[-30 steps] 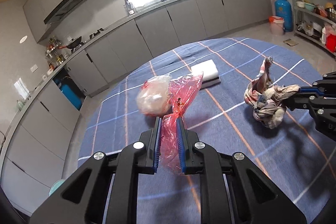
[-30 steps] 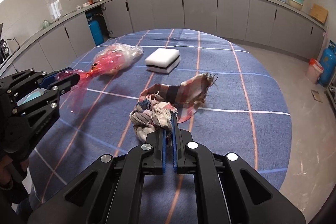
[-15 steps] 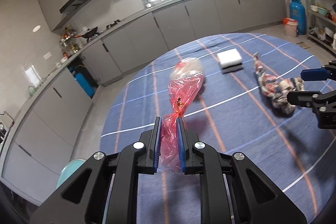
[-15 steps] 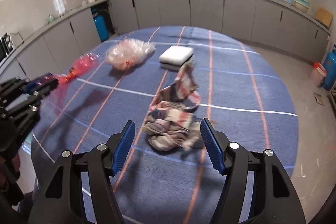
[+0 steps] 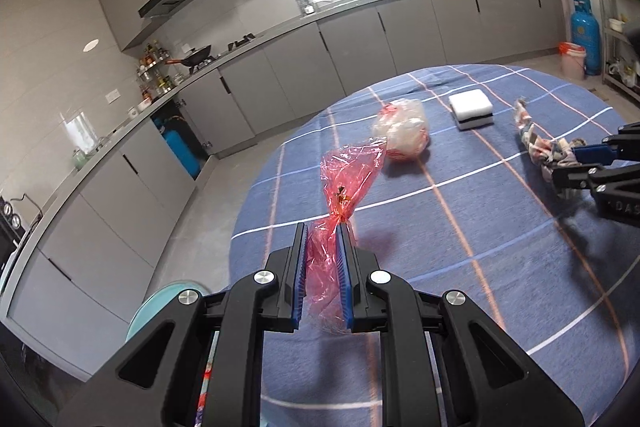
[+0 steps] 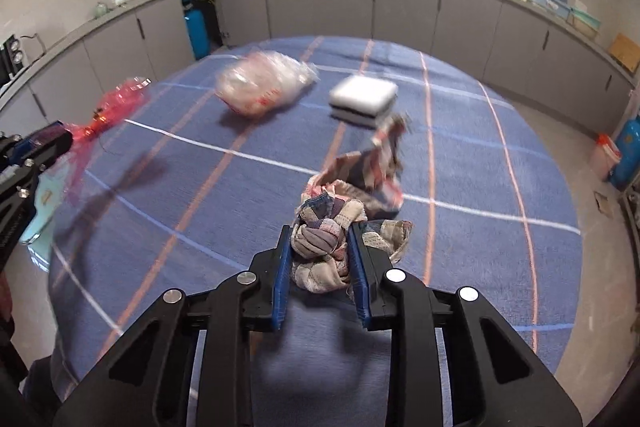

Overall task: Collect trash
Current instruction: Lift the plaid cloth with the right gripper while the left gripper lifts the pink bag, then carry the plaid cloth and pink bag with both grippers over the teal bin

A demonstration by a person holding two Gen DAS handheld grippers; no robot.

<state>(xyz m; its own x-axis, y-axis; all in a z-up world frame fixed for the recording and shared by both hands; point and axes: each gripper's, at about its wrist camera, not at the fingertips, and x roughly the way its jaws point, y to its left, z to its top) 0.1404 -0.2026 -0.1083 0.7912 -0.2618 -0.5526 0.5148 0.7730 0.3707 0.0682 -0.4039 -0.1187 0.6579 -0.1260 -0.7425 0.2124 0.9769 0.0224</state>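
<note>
Left wrist view first: the left gripper (image 5: 323, 263) is clamped tight on a crinkly red plastic wrapper (image 5: 344, 183), which sticks up past the blue pads and fans out above a little twist, lifted clear of the bench (image 5: 460, 279). The bench is round with a blue checked cloth. Just under the gripper's left side a pale teal bin (image 5: 160, 303) peeks out past the bench edge. Further along the cloth sits a clear plastic bag (image 5: 402, 135) with something pale inside, and past that a white sponge block (image 5: 470, 108) with a dark underside. Off to the right the right gripper pokes in from the frame edge, at the bundled rag (image 5: 538, 143).

From the right wrist view, the right gripper (image 6: 320, 259) has the wadded patchwork rag (image 6: 320, 243) between its blue pads, and they're pressing on the bundle. Its jaws have just been closing in on it. The rag's loose tail trails forward on the cloth toward the sponge block (image 6: 362, 99). The plastic bag (image 6: 264, 87) lies to the left of the sponge, blurry here. At the far left the left gripper holds the red wrapper (image 6: 116, 107) out over the bench edge. Grey kitchen cabinets (image 6: 320, 3) run round the back.
</note>
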